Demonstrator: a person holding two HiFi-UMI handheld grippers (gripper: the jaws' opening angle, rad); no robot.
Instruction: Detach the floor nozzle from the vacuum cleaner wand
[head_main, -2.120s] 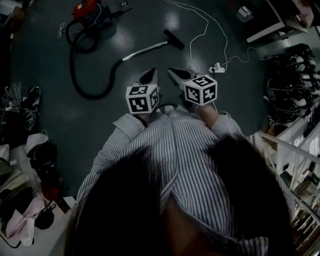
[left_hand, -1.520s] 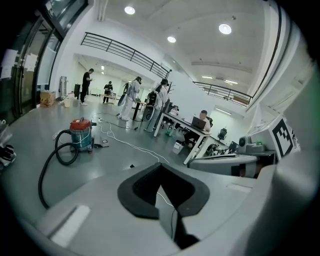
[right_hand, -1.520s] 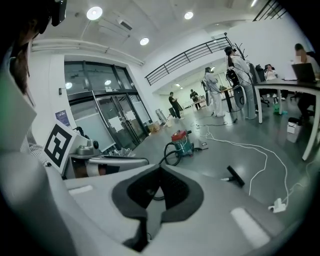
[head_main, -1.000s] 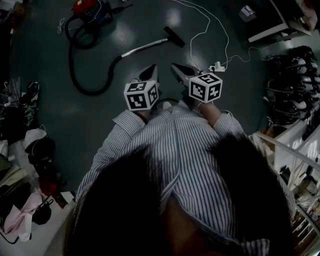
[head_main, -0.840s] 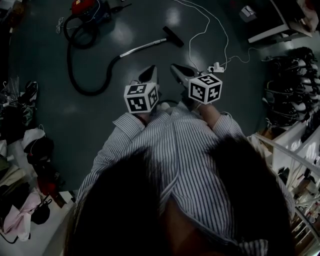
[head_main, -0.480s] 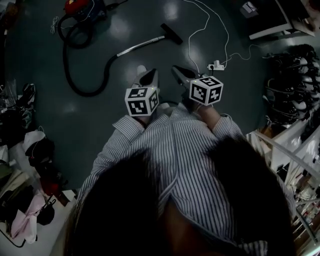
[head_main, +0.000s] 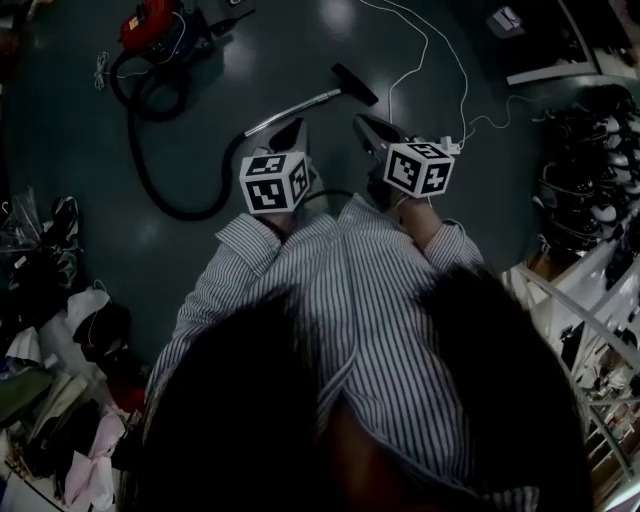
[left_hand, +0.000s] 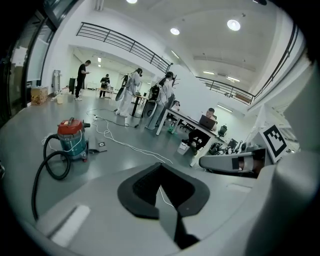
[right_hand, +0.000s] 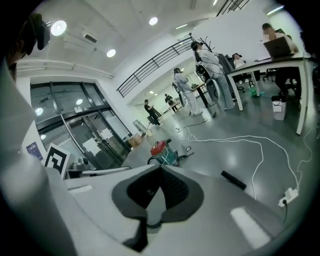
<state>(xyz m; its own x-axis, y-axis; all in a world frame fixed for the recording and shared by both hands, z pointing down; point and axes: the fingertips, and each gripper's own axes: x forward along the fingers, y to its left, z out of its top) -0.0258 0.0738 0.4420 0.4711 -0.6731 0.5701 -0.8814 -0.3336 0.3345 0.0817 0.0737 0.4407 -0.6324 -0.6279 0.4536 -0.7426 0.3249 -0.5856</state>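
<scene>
Jaws on both tongs are sitting fully closed, nothing between them. In the head view, left gripper (head_main: 296, 124) and right gripper (head_main: 361, 121) are hovering at centre frame. Floor nozzle (head_main: 355, 84) is lying on the floor at upper centre, attached to the wand (head_main: 315, 99) and clear of both tips. Vacuum canister (head_main: 150, 22) is sitting upper left.

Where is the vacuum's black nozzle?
In the head view the nozzle lies on the floor at top middle, on the wand's far end, ahead of the right gripper.
</scene>
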